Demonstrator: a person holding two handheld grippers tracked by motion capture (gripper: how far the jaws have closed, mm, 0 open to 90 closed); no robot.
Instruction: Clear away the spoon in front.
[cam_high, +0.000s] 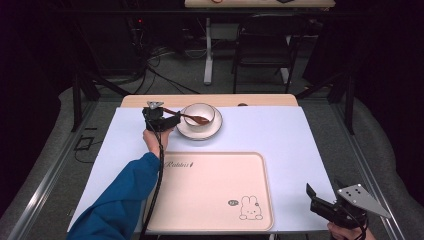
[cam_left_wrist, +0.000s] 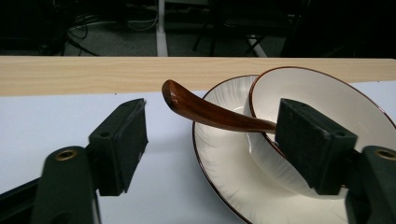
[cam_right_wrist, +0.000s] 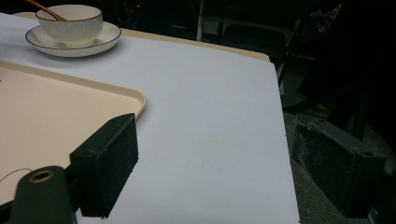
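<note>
Spoon (cam_left_wrist: 210, 114), brown and glossy, leans in the white bowl (cam_high: 199, 114) on its saucer (cam_high: 212, 131), beyond the tray (cam_high: 210, 192). Left gripper (cam_left_wrist: 210, 149) has its jaws apart around the handle, pads not touching. Right gripper (cam_right_wrist: 224, 177) hangs wide open beside the tray's near right corner.

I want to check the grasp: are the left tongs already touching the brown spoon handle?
Cannot tell. In the left gripper view the spoon runs between the left tongs; its handle disappears behind the right-hand pad, so contact is hidden, while the other pad stands clear.
</note>
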